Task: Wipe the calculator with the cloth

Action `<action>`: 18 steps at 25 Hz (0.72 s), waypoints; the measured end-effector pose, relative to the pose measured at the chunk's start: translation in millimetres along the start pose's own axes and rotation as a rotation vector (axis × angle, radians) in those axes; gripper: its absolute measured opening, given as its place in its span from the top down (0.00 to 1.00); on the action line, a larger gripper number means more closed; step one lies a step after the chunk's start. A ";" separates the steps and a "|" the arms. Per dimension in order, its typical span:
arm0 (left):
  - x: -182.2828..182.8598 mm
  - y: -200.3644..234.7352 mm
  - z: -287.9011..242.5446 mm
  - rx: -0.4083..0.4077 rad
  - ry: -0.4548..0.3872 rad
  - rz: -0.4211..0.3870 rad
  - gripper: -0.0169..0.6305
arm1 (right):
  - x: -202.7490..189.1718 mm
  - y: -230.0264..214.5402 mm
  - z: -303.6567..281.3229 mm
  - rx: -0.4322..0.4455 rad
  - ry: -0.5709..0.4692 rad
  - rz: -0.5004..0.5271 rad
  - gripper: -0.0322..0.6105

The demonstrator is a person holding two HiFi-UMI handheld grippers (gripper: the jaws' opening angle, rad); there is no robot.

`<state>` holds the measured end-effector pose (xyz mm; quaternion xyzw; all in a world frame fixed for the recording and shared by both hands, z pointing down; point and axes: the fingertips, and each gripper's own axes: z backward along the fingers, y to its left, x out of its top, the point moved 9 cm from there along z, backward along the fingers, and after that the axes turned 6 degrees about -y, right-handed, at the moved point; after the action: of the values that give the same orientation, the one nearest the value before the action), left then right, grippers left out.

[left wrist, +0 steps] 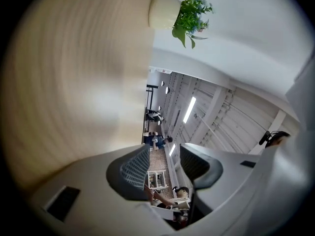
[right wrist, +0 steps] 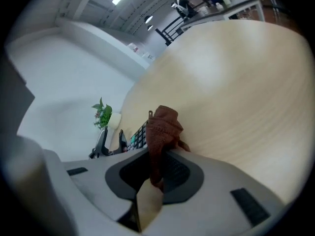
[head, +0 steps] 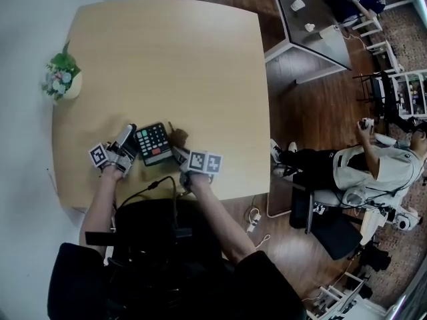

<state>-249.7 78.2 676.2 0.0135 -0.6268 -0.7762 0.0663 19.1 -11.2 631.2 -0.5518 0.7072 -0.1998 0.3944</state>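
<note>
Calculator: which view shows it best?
Head view: the whole calculator lies face up on the table. The right gripper view catches only a strip of it behind the cloth; the left gripper view misses it.

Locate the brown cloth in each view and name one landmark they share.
Head view: cloth near centre, just right of the calculator.
Left gripper view: not in it.
Right gripper view: lower centre, clamped in the right gripper.
Shared landmark: the potted plant, in all three views.

This looks like an open office or lab: a pale wooden table (head: pixel 167 59), a grey desk (head: pixel 313 19), wooden floor (head: pixel 313 112), ceiling strip lights (left wrist: pixel 189 109), and a seated person (head: pixel 373 169).
</note>
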 end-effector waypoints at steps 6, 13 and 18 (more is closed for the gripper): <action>4.6 -20.7 18.5 0.014 0.011 -0.076 0.66 | -5.3 2.0 -4.8 0.048 0.016 -0.007 0.86; -89.4 -44.6 58.6 -0.076 0.600 -0.124 0.72 | -12.9 5.6 -18.1 0.123 0.045 -0.136 0.86; -106.2 -24.2 61.3 0.008 0.557 -0.088 0.72 | 27.7 12.5 -24.7 0.099 -0.048 0.046 0.85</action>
<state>-153.0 155.5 659.1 0.2538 -0.5863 -0.7423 0.2020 -10.2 -37.1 627.9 -0.5197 0.6993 -0.2123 0.4426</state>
